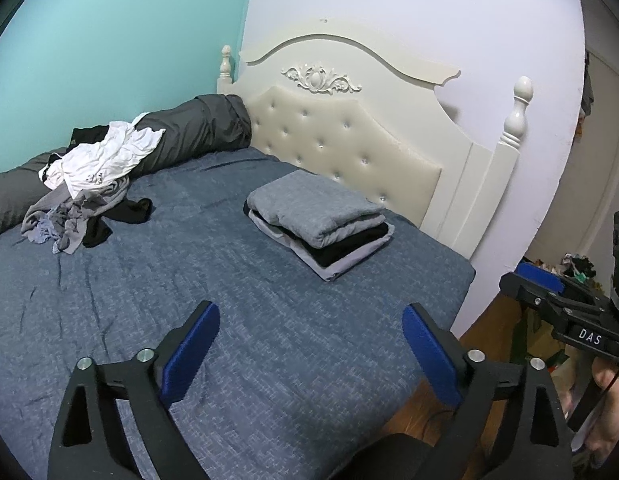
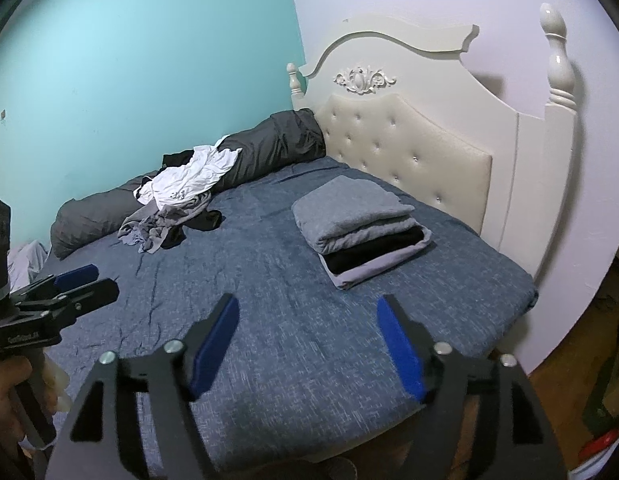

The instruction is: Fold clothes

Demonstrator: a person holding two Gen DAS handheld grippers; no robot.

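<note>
A stack of folded clothes (image 1: 319,222) (image 2: 363,230), grey on top with black and pale grey below, lies on the blue bedspread (image 1: 189,280) (image 2: 269,280) near the headboard. A loose heap of unfolded clothes (image 1: 89,184) (image 2: 177,204), white, grey and black, sits at the far left by the wall. My left gripper (image 1: 311,320) hovers open above the near part of the bed, nothing between its blue pads. My right gripper (image 2: 309,312) is open too and holds nothing. Each gripper shows at the edge of the other's view, the right gripper (image 1: 549,292) and the left gripper (image 2: 81,284).
A dark grey bolster (image 1: 197,128) (image 2: 269,148) runs along the teal wall. A cream tufted headboard (image 1: 349,136) (image 2: 409,136) with posts stands at the bed's far end. Wooden floor (image 1: 489,320) and clutter (image 1: 577,268) lie past the bed's right edge.
</note>
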